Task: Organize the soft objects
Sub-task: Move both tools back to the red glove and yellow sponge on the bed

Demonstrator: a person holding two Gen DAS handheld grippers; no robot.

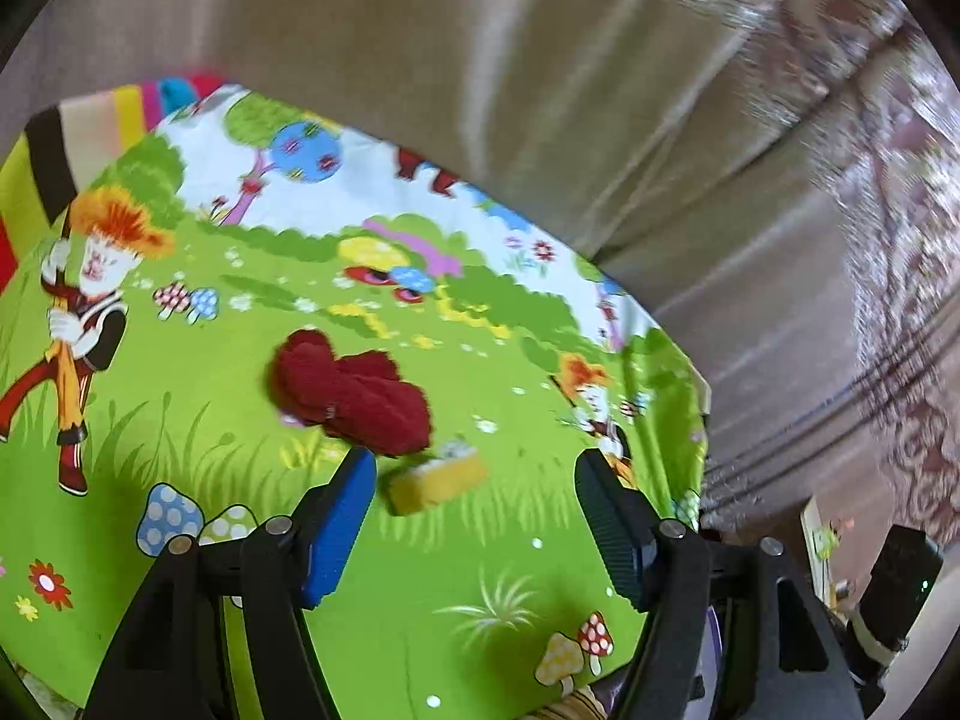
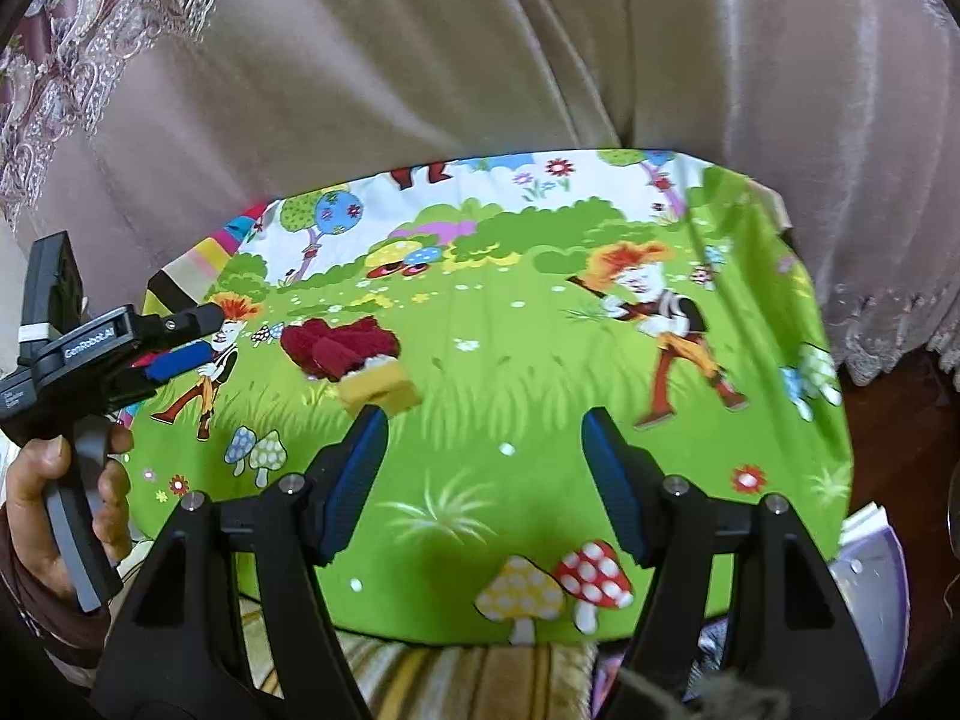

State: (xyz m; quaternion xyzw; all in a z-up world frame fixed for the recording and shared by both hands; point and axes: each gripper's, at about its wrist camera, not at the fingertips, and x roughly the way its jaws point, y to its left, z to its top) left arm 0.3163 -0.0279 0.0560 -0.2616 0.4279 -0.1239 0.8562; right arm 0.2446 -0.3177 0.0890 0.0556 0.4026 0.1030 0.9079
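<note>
Left gripper [image 1: 474, 516]: jaws spread wide, nothing between the blue pads [image 1: 336, 534]. It hovers over the cloth [image 1: 180, 408], on the near side of the sponge [image 1: 435, 480]. In the right wrist view this gripper [image 2: 180, 354] sits left of the sponge, well apart from it, held in the person's left hand [image 2: 66, 510].

Right gripper [image 2: 483, 468]: jaws spread wide, nothing held. Its left finger [image 2: 354, 480] ends just near of the sponge [image 2: 378, 390]; contact cannot be confirmed.

Sponge: yellow, lying on the cloth [image 2: 510, 372]. The red towel [image 2: 339, 345] lies directly behind the sponge, touching or overlapping its far edge. In the left wrist view the towel [image 1: 351, 390] is bunched and sits up-left of the sponge.

Cloth: green, cartoon-printed with mushrooms and figures, spread beneath the sponge. A beige curtain [image 2: 450, 72] hangs behind the sponge, beyond the cloth's far edge.
</note>
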